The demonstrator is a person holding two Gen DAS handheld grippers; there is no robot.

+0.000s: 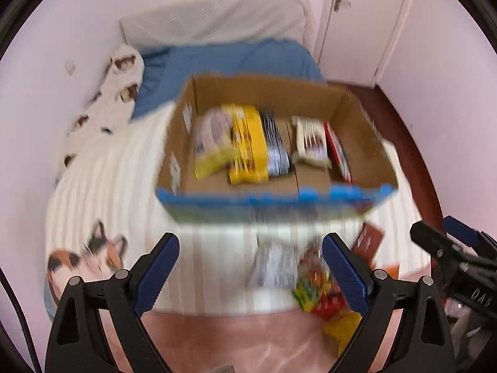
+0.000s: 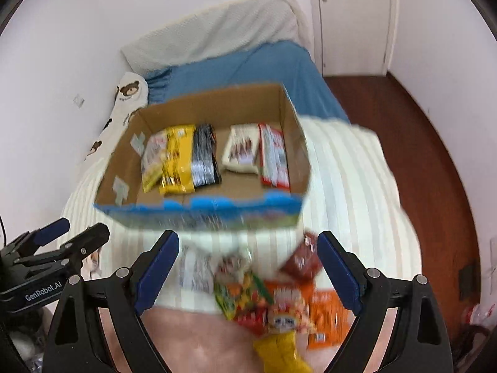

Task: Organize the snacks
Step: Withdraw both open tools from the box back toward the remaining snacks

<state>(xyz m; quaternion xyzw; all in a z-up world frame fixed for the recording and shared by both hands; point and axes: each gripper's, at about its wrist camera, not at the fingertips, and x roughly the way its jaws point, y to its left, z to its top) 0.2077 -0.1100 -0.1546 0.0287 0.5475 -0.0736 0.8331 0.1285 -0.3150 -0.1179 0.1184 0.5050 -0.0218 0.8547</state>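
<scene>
Both claws, my left gripper [image 1: 251, 267] and right gripper [image 2: 248, 265], gape empty. I'd pinch a light, crinkly snack packet [image 2: 298, 306] by its edge at the bed's [image 2: 348, 186] near edge.

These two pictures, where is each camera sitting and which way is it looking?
Left wrist view: sits on the left tongs, looking steeply down at the cardboard box on the bed; its open fingers show, the right tongs at the edge.
Right wrist view: sits on the right tongs, same downward aim; the left tongs at the edge.
Shared: the box and loose snack packets.
</scene>
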